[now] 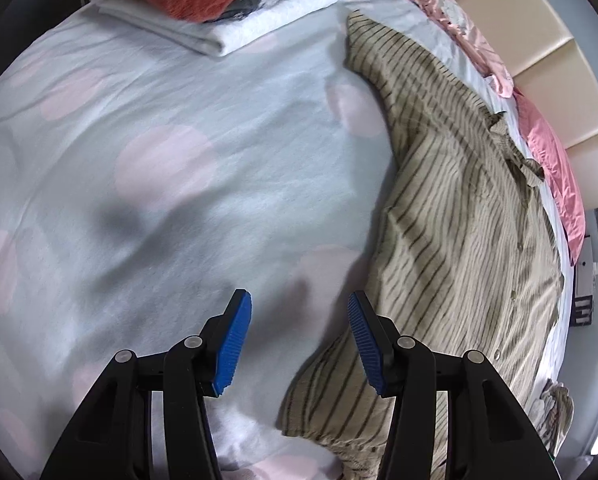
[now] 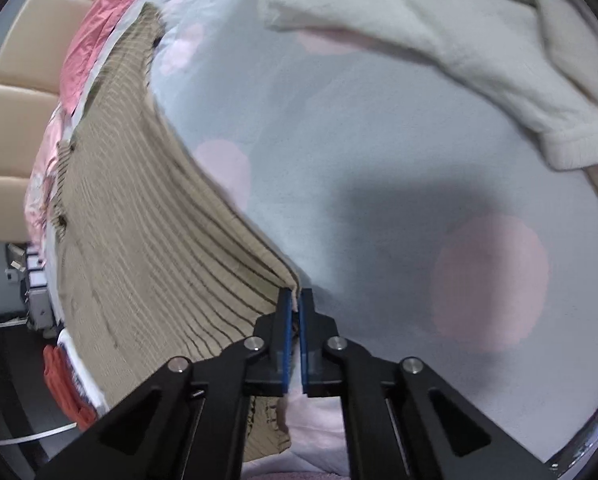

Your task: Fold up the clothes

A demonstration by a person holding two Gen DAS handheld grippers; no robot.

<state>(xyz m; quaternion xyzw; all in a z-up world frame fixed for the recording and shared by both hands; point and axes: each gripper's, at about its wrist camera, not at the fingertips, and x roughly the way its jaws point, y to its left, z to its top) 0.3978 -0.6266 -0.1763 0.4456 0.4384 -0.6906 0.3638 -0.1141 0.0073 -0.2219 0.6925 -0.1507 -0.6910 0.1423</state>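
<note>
Ribbed striped shirt [image 2: 147,240] pinched by right hand-held gripper [image 2: 297,312].

Bed [image 1: 179,152]: large, covered by a pale grey-blue sheet printed with big soft-pink dots; fabric lightly creased, with dim shadows falling across it.

Headboard [image 1: 547,64]: padded, cream-beige, in broad upholstered panels; sits at 2 o'clock in the left wrist view and at 9 o'clock in the right wrist view [image 2: 15,92].

Floor [image 2: 7,384]: dark, at 8 o'clock in the right wrist view, with a white cable [image 2: 35,436] trailing over it.

Bedside clutter [image 2: 31,292]: small white and grey boxes stacked beside the bed; contents cannot be told.

Light: even, indoor, soft.
</note>
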